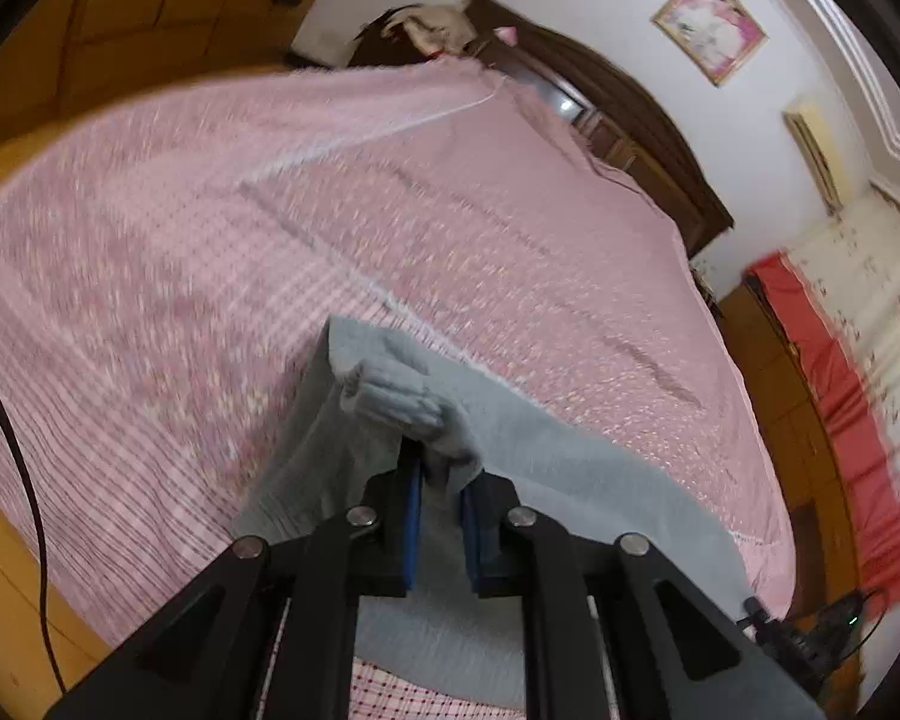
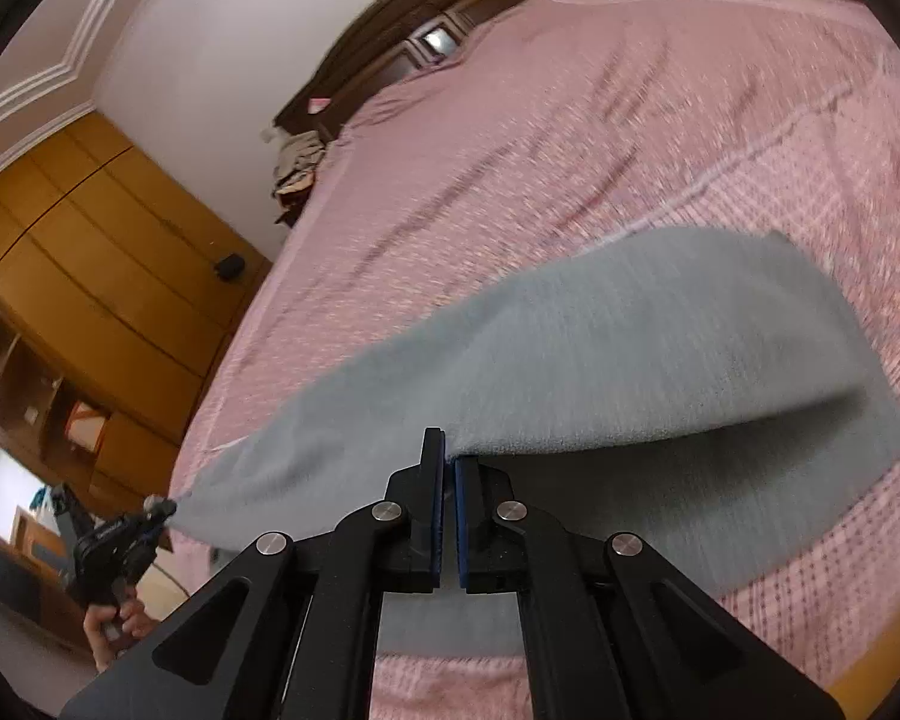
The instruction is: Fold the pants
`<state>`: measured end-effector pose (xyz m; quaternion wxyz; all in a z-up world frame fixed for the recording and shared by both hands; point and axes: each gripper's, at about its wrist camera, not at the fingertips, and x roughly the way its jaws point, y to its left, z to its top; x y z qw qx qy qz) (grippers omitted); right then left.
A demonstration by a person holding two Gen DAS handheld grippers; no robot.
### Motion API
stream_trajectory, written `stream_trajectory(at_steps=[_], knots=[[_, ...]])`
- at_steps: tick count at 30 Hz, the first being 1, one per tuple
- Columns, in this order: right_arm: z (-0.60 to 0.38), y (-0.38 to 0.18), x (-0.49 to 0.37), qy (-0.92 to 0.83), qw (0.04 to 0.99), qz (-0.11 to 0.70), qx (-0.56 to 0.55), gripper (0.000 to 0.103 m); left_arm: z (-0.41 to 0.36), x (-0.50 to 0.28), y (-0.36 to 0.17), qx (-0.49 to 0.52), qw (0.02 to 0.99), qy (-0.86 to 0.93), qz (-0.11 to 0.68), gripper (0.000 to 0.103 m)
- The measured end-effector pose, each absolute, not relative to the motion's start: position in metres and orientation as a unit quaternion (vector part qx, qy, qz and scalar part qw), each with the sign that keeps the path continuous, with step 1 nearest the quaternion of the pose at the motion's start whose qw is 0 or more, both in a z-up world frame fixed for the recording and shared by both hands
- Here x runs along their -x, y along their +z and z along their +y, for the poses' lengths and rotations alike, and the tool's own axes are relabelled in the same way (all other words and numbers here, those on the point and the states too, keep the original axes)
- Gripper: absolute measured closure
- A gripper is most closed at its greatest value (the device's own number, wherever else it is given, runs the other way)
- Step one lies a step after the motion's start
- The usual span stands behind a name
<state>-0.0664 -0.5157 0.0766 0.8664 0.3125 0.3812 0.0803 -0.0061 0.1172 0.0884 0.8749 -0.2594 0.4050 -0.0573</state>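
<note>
Grey pants lie partly lifted off a pink patterned bedspread. In the left wrist view my left gripper is shut on a bunched grey corner of them between its blue pads. The right gripper shows small at the lower right, at the pants' other end. In the right wrist view my right gripper is shut on the edge of the pants. The fabric folds over and hangs stretched leftward to the left gripper, which a hand holds.
A dark wooden headboard stands at the far end of the bed, with a heap of clothes beside it. Wooden wardrobes line one side. A red and cream cloth hangs on the other. A black cable crosses the left.
</note>
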Motion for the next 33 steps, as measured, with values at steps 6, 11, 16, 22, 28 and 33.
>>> stream_trajectory(at_steps=[6, 11, 16, 22, 28, 33], knots=[[-0.508, 0.081, 0.096, 0.099, 0.858, 0.405, -0.299, 0.099, 0.122, 0.032, 0.091, 0.246, 0.872, -0.064, 0.419, 0.092], [-0.500, 0.062, 0.110, 0.103, 0.844, 0.442, -0.288, 0.099, 0.125, 0.044, 0.070, 0.235, 0.862, -0.044, 0.447, 0.092], [-0.498, 0.041, 0.115, 0.094, 0.835, 0.460, -0.287, 0.099, 0.136, 0.045, 0.051, 0.247, 0.851, -0.031, 0.463, 0.092], [-0.502, 0.039, 0.117, 0.102, 0.830, 0.456, -0.304, 0.099, 0.132, 0.049, 0.050, 0.231, 0.856, -0.030, 0.461, 0.093], [-0.502, 0.059, 0.131, 0.113, 0.847, 0.435, -0.284, 0.099, 0.132, 0.041, 0.046, 0.215, 0.857, -0.019, 0.467, 0.093], [-0.492, 0.031, 0.124, 0.093, 0.837, 0.477, -0.251, 0.099, 0.136, 0.034, 0.020, 0.215, 0.844, 0.010, 0.491, 0.078]])
